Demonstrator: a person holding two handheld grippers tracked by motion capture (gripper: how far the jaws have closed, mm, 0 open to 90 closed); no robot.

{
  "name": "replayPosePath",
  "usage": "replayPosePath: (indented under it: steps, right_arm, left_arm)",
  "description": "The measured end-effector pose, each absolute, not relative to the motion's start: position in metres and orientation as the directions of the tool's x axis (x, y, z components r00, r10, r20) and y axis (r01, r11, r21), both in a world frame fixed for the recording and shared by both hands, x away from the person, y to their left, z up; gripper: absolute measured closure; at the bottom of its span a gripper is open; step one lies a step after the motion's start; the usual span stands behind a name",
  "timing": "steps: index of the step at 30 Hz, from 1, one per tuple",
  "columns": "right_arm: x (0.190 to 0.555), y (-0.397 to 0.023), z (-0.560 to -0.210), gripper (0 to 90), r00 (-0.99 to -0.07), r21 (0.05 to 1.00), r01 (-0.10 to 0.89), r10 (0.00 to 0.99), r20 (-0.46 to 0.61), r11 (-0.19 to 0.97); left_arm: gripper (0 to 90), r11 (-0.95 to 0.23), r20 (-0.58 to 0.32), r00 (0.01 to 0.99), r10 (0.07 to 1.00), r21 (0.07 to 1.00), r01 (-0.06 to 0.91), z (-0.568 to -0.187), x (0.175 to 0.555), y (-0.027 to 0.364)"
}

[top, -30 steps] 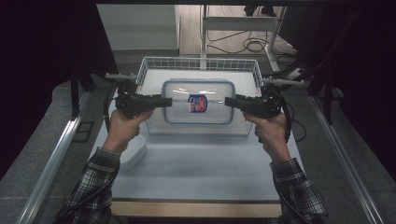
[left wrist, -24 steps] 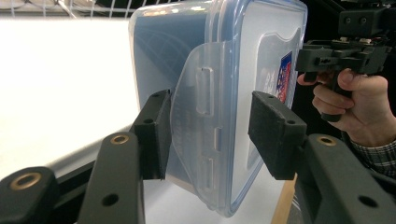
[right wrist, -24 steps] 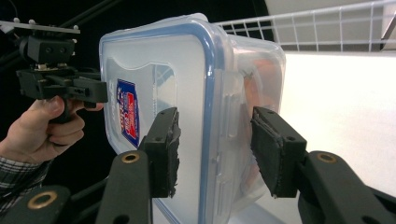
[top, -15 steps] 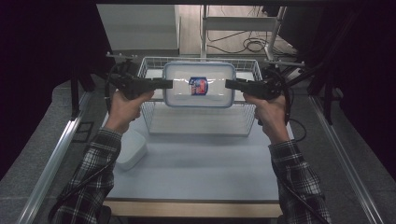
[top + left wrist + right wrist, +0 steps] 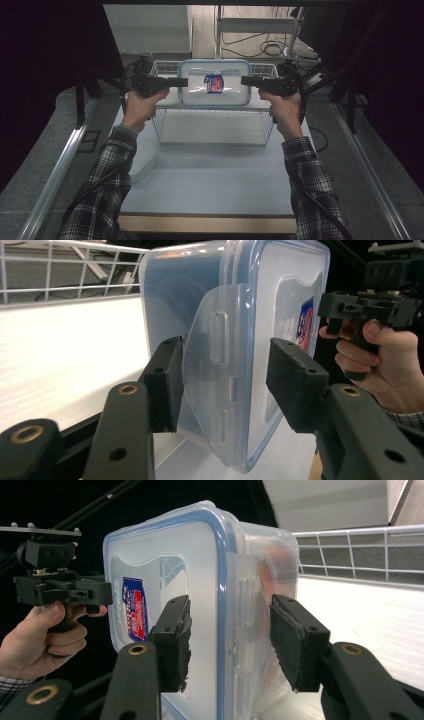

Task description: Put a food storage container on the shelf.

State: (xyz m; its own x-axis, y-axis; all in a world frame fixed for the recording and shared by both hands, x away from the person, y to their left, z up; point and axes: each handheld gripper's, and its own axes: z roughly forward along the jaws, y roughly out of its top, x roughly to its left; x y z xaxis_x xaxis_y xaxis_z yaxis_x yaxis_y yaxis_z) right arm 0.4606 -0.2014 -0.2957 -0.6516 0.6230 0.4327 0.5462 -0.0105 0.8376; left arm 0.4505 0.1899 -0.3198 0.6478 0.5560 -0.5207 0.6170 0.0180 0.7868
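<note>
A clear plastic container with a blue-rimmed lid and a red-and-blue label hangs in the air over the far half of a white wire basket. My left gripper is shut on its left end and my right gripper on its right end. In the left gripper view the jaws straddle the container's side latch, with the other gripper beyond. In the right gripper view the pads press the lid face and the tub's underside.
The wire basket stands on a pale table and looks empty. A white rounded piece lies on the table's left side by my left sleeve. Metal rails run along both sides of the table, and cables lie on the floor behind.
Both grippers have carried the container up and away from me, from in front of the basket's middle to above its far part.
</note>
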Motion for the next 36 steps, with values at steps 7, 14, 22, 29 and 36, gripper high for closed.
replayPosePath:
  steps: [7, 14, 22, 29, 36]
  right_arm:
    - [0.468, -0.202, -0.3, 51.1, -0.628, 0.818, 0.574, 0.625, 0.463, -0.03]
    - [0.467, -0.2, -0.3, 50.0, -0.617, 0.827, 0.562, 0.658, 0.433, -0.018]
    - [0.469, -0.193, -0.308, 52.4, -0.597, 0.819, 0.573, 0.7, 0.391, 0.032]
    - [0.469, -0.194, -0.31, 51.5, -0.596, 0.805, 0.592, 0.69, 0.41, 0.033]
    - [0.466, -0.195, -0.307, 56.0, -0.582, 0.824, 0.566, 0.717, 0.385, 0.016]
  left_arm:
    - [49.6, 0.041, -0.535, 0.637, 0.556, 0.783, 0.621, -0.322, 0.455, 0.189]
    - [46.9, 0.039, -0.503, 0.642, 0.578, 0.804, 0.594, -0.324, 0.456, 0.186]
    - [40.1, 0.049, -0.518, 0.617, 0.593, 0.788, 0.614, -0.33, 0.464, 0.186]
    - [36.9, 0.025, -0.473, 0.596, 0.649, 0.796, 0.604, -0.325, 0.467, 0.184]
    - [34.4, 0.024, -0.445, 0.574, 0.687, 0.804, 0.594, -0.326, 0.468, 0.181]
